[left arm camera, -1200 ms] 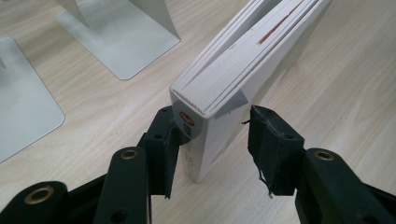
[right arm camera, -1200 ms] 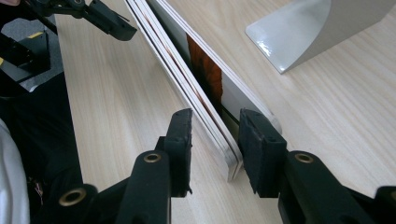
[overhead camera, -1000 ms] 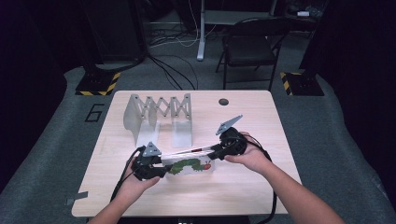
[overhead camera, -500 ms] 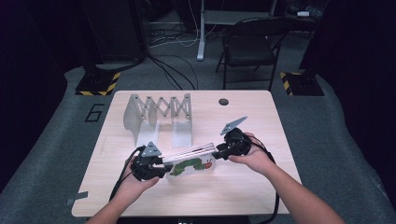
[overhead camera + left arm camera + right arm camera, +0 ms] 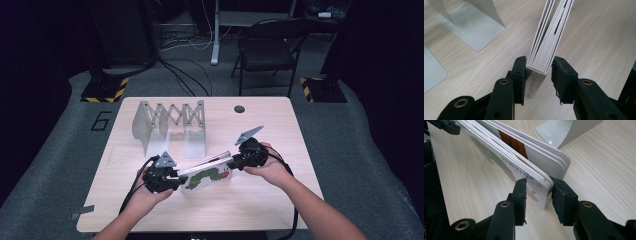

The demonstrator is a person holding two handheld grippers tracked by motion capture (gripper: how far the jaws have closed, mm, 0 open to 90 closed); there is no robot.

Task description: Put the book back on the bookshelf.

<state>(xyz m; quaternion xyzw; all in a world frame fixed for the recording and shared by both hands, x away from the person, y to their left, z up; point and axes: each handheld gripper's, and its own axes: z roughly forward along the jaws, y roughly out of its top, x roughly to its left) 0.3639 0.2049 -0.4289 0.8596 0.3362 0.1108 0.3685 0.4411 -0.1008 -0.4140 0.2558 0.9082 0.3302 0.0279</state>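
Both hand-held grippers, left [image 5: 176, 176] and right [image 5: 235, 162], have just been closing and now clamp the board book's [image 5: 206, 177] ends, tilted up for lifting off the worktop [image 5: 260, 200].

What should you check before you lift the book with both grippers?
1. Left gripper on the book: jaws just closing round the spine end; right pad's touch cannot tell.
2. Right gripper on the other end: closing, front pages between the jaws; ok.
3. All pages caught: not ok, back pages splay outside the right jaws.
4. Book up on edge: ok.
5. Rack apart from book: ok.
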